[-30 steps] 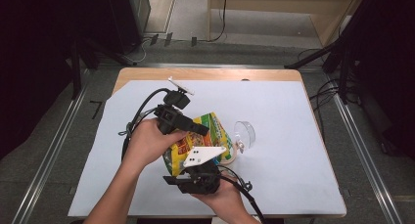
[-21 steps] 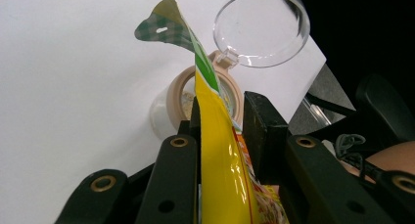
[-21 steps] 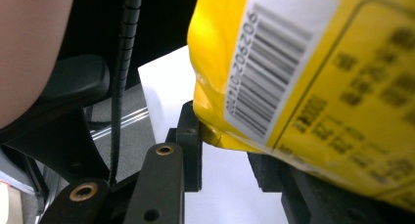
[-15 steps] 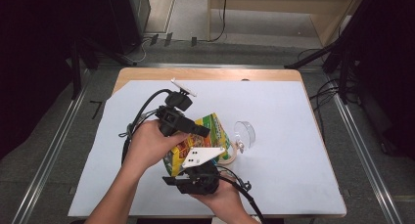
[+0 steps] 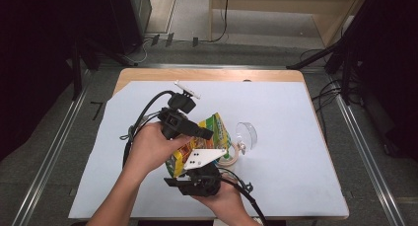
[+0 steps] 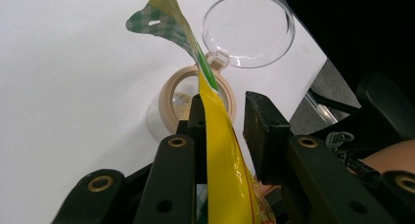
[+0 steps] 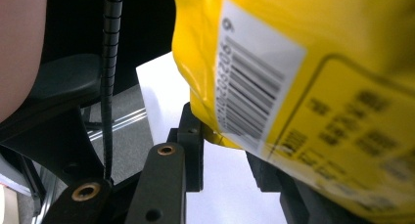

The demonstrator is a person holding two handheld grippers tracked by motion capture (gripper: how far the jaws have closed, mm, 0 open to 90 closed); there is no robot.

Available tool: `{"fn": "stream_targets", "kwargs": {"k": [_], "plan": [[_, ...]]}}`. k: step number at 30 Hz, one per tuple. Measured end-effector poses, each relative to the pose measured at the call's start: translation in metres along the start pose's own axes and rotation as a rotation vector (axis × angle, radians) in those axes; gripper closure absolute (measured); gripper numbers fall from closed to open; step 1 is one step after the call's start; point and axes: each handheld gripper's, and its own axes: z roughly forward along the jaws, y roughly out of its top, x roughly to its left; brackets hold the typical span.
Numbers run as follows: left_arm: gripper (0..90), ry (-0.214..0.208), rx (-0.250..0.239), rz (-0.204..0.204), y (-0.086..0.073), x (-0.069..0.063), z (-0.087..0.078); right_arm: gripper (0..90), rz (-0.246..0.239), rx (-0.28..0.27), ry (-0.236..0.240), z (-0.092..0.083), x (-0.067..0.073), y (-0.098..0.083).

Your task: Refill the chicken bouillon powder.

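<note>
Both grippers, left (image 5: 199,132) and right (image 5: 194,169), clamp the crinkly yellow snack pouch (image 5: 207,137) above the counter (image 5: 296,137). Step: pouring into the open tan-rimmed jar (image 6: 182,104). Next: tilt further, mouth over jar.

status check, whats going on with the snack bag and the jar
Left gripper and right gripper both on yellow snack bag, held tilted over open jar. Clear lid flipped back. Nothing in the way.

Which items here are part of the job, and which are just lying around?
In the job:
- yellow snack bag, between both tools
- open jar with some contents inside
- its clear lid, flipped back
- left tool
- right tool

Lying about:
- white mat
- cables on floor
</note>
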Motion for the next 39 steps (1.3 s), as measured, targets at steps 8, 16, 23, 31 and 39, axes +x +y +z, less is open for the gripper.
{"fn": "stream_targets", "kwargs": {"k": [8,16,23,31,39], "plan": [[73.8,-0.004,0.002,0.000,0.0003,0.0027,0.0001,71.9,-0.005,0.001,-0.002,-0.0004,-0.0007,0.0005],[73.5,-0.006,0.000,-0.004,0.0003,0.0036,0.0002,71.8,-0.002,0.004,0.001,-0.0010,-0.0005,0.0008],[73.6,-0.015,-0.002,-0.010,0.0002,0.0050,0.0002,71.9,-0.001,0.005,0.002,-0.0013,-0.0002,0.0012],[73.8,-0.029,-0.001,-0.020,0.0002,0.0065,0.0002,71.9,-0.004,0.007,0.002,-0.0013,0.0002,0.0013],[73.7,-0.030,-0.005,-0.027,0.0000,0.0078,-0.0002,71.9,-0.007,0.004,0.003,-0.0018,0.0008,0.0020]]}}
